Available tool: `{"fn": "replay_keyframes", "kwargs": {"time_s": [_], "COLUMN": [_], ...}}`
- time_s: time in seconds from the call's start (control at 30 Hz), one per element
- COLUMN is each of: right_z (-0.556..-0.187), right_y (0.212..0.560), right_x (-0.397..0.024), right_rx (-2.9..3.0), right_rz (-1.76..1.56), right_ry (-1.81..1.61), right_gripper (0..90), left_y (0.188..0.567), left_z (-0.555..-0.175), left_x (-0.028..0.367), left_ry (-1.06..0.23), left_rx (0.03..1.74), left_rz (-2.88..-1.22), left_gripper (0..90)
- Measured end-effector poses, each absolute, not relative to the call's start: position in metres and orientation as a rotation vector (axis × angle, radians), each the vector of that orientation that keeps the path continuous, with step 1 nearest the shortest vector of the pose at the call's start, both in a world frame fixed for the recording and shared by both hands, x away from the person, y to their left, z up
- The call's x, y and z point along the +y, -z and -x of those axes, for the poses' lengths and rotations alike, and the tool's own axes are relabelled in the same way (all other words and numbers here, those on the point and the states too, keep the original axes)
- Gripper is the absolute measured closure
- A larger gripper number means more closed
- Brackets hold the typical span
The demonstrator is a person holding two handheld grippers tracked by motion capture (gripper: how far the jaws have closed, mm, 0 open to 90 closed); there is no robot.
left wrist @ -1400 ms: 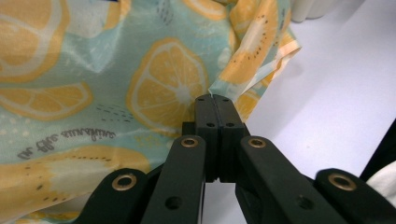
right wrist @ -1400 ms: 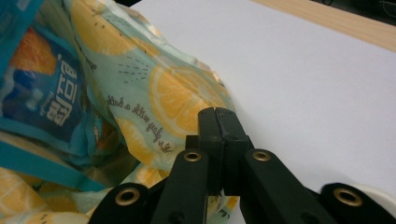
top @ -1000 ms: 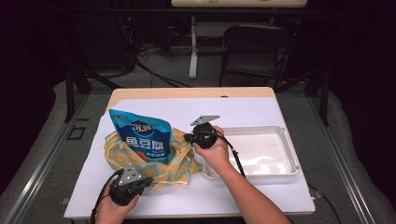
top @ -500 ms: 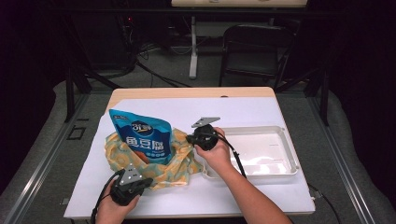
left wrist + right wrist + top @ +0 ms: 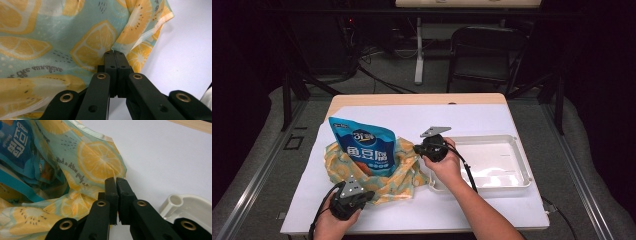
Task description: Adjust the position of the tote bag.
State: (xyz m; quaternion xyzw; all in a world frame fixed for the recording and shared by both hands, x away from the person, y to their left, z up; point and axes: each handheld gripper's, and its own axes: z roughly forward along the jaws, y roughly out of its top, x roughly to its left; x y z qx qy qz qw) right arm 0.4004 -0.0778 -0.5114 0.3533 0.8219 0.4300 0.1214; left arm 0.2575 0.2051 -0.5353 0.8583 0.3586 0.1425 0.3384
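Observation:
A lemon-print bag [image 5: 387, 175] of thin yellow and pale green fabric lies on the white table cover, with a blue snack pouch [image 5: 362, 145] standing in its mouth. My left gripper [image 5: 362, 196] is shut on the bag's near edge; in the left gripper view [image 5: 114, 53] the jaws pinch the fabric [image 5: 75, 45]. My right gripper [image 5: 416, 148] is shut on the bag's right rim. Its jaws [image 5: 115, 180] clamp a thin fold of the lemon fabric [image 5: 100, 162], and the blue pouch [image 5: 17, 142] shows inside the bag at left.
A white plastic tray [image 5: 512, 177] lies to the right of the bag, close behind my right hand; its rounded corner [image 5: 175, 202] sits beside the right jaws. The white table cover [image 5: 492, 120] stretches beyond, and a black chair [image 5: 482, 55] stands behind the table.

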Motion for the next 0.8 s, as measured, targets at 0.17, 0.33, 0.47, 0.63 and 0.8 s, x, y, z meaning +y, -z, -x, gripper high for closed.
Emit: {"fn": "replay_keyframes", "kwargs": {"time_s": [0.17, 0.33, 0.47, 0.63, 0.8], "right_z": [-0.398, -0.393, -0.388, -0.383, -0.376], "right_y": [0.512, 0.508, 0.505, 0.500, 0.495], "right_x": [-0.076, -0.076, -0.076, -0.076, -0.075], "right_rx": [2.406, 2.402, 2.388, 2.380, 2.369], "right_rz": [-1.027, -1.009, -0.999, -0.972, -0.931], "right_ry": [-1.275, -1.309, -1.334, -1.360, -1.386], "right_gripper": [84.6, 78.7, 73.8, 65.5, 58.4], "left_y": [0.533, 0.530, 0.528, 0.528, 0.523], "left_z": [-0.256, -0.255, -0.254, -0.254, -0.252], "left_x": [0.206, 0.208, 0.210, 0.210, 0.213], "left_ry": [-0.373, -0.383, -0.385, -0.385, -0.387], "left_rx": [0.933, 0.927, 0.920, 0.919, 0.924], "left_rz": [-2.218, -2.188, -2.172, -2.158, -2.121], "left_gripper": [90.0, 86.7, 82.5, 75.4, 68.3]}}
